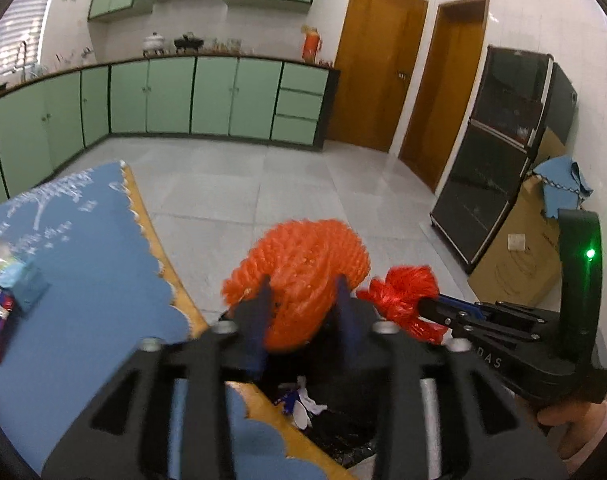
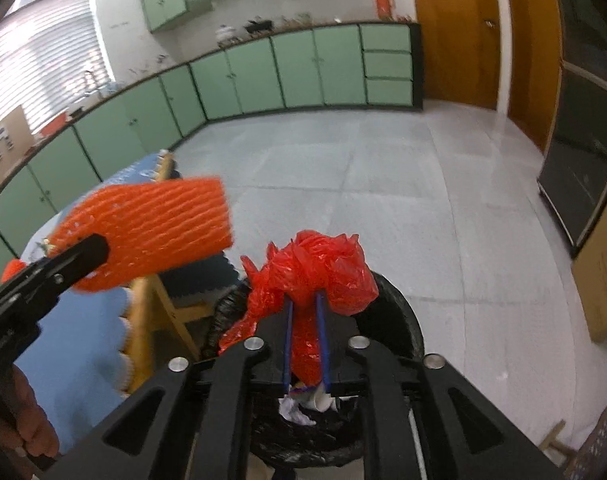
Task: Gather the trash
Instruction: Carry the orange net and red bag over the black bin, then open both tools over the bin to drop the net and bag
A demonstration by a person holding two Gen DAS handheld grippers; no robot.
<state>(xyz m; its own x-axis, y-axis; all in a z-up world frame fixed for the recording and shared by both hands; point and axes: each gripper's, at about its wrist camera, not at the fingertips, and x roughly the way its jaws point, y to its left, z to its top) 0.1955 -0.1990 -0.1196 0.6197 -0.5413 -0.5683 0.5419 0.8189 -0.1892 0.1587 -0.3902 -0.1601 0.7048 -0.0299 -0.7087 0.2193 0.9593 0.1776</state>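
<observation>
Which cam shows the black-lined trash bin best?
Right wrist: the black-lined trash bin shows its rim, liner and white paper scraps inside, under the red plastic bag. Left wrist shows only a dark sliver of it behind the gripper body.

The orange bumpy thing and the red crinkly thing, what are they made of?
The orange net sleeve looks like soft foam mesh, matt, with ribbed rows and small holes, the kind that wraps fruit. The red bag looks like thin plastic film: shiny, crumpled, slightly see-through at its edges. Both hang over the black bin, whose liner seems glossy plastic too.
</observation>
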